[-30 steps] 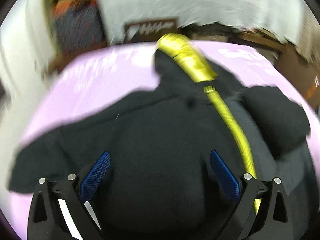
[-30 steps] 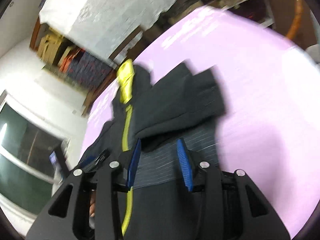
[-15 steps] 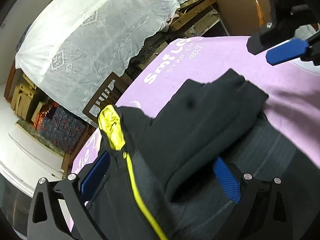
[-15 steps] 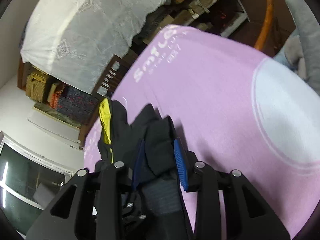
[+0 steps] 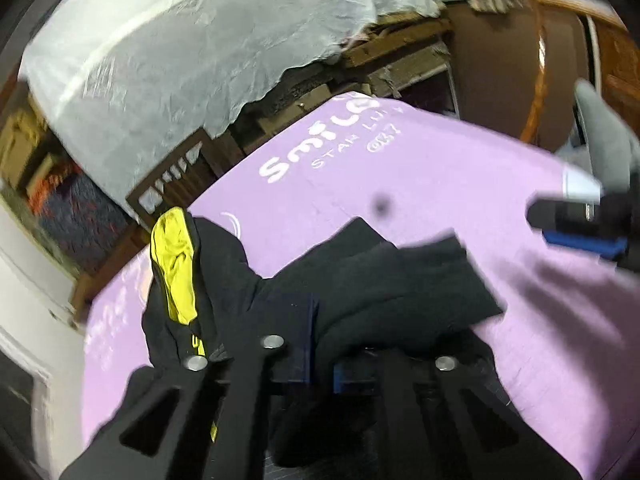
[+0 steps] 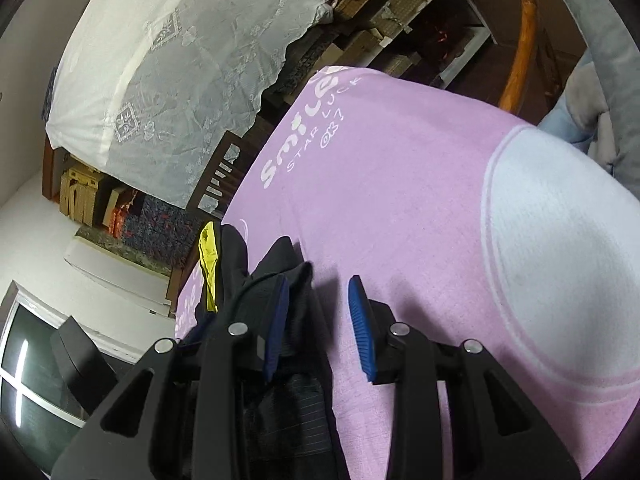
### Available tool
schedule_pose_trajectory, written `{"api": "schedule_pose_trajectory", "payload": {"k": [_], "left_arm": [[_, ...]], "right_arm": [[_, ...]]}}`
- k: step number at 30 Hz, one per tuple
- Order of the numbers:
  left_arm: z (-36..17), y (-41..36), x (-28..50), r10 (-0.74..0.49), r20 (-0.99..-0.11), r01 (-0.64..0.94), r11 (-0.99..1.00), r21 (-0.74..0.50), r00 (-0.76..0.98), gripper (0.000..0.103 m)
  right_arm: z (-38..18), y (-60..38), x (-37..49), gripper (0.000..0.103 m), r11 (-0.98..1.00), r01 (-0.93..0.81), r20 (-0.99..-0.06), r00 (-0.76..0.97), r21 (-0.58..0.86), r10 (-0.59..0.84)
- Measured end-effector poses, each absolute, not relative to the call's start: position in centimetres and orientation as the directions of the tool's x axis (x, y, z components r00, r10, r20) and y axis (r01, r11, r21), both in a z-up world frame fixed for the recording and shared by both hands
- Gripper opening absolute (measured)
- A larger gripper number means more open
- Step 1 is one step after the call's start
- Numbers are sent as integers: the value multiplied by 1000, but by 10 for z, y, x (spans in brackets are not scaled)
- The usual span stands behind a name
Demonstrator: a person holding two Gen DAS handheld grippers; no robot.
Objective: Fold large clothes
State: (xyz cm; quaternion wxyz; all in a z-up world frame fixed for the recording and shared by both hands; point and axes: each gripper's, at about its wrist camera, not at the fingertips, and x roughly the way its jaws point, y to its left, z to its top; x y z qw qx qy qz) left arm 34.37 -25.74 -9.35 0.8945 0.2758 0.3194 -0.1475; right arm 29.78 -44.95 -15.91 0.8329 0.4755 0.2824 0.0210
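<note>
- Since half a second ago my left gripper (image 5: 316, 344) has gone from spread wide over the dark jacket (image 5: 372, 292) to jaws together, and I am now clamping a fold of the jacket's dark cloth between the pads.
- My right gripper (image 6: 316, 320) has narrowed only slightly over the last second; its jaws are standing partly apart, with the jacket's edge lying against the left pad and pink blanket (image 6: 400, 184) showing in the rest of the gap, so I am not gripping there.
- I am judging that the left side now has a hold for the next fold, while the right still needs a closing move before both can lift together.
- The jacket is lying bunched on the pink blanket, its yellow lining (image 5: 176, 264) turned up at the far left end.
- The left wrist view is showing the folded sleeve spread flat to the right of my closed jaws, and my right gripper at the frame's right edge, apart from the cloth.
- The right wrist view is showing what the left does not: the blanket's white round patch (image 6: 560, 240) on the right and a window (image 6: 28, 380) at lower left.
</note>
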Motion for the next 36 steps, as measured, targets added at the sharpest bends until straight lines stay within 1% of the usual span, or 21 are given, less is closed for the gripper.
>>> {"api": "schedule_pose_trajectory", "payload": {"k": [3, 5, 7, 9, 10, 11, 12, 13, 14, 16, 18, 20, 22, 26, 29, 32, 34, 36], "left_arm": [[-68, -227, 344, -79, -617, 366, 861, 354, 783, 6], [-50, -198, 345, -72, -612, 314, 902, 298, 788, 6], [-36, -156, 349, -59, -617, 239, 947, 214, 785, 6], [-32, -116, 352, -64, -642, 181, 976, 118, 764, 9], [-34, -96, 351, -76, -663, 159, 985, 65, 745, 13], [-41, -71, 353, -84, -689, 128, 992, 13, 720, 27], [-46, -55, 351, -81, -701, 102, 995, -12, 709, 37], [-54, -38, 350, -79, -712, 72, 997, -40, 698, 52], [-63, -24, 348, -87, -725, 52, 996, -71, 683, 57], [-79, -1, 344, -138, -759, 44, 989, -143, 636, 59], [-89, 14, 339, -174, -775, 39, 981, -190, 607, 59], [-94, 22, 335, -195, -778, 42, 976, -213, 597, 59], [-98, 29, 334, -192, -779, 41, 977, -209, 598, 59], [-104, 41, 337, -141, -779, 16, 986, -166, 610, 58], [-112, 51, 341, -110, -792, -10, 989, -144, 600, 58], [-117, 55, 345, -118, -801, -15, 988, -156, 587, 59], [-118, 53, 345, -101, -804, -8, 991, -131, 586, 60], [-119, 48, 347, -79, -804, -5, 995, -102, 589, 62]], "right_arm": [[-158, -447, 299, 31, 547, 210, -434, 842, 810, 319], [-156, -443, 300, 31, 557, 199, -432, 842, 807, 324], [-154, -437, 300, 31, 578, 183, -434, 838, 795, 331], [-150, -428, 301, 31, 610, 160, -439, 832, 776, 340], [-149, -424, 302, 31, 626, 147, -442, 827, 765, 346], [-147, -419, 303, 31, 643, 136, -446, 824, 754, 350], [-145, -413, 304, 31, 662, 122, -451, 819, 739, 353], [-143, -405, 306, 31, 686, 102, -459, 812, 721, 361], [-143, -399, 307, 31, 698, 91, -465, 806, 710, 367], [-144, -385, 313, 31, 723, 86, -495, 782, 686, 377], [-142, -372, 318, 31, 741, 78, -521, 760, 667, 389], [-139, -360, 322, 31, 768, 72, -550, 741, 636, 386], [-132, -349, 327, 30, 792, 65, -571, 729, 607, 378], [-121, -327, 345, 19, 823, 38, -598, 705, 567, 380], [-117, -309, 365, 16, 850, 28, -621, 695, 526, 361], [-124, -301, 381, 16, 857, 44, -645, 679, 514, 352], [-137, -302, 393, 16, 862, 84, -673, 665, 501, 326], [-152, -307, 404, 12, 861, 131, -705, 640, 492, 306]]}}
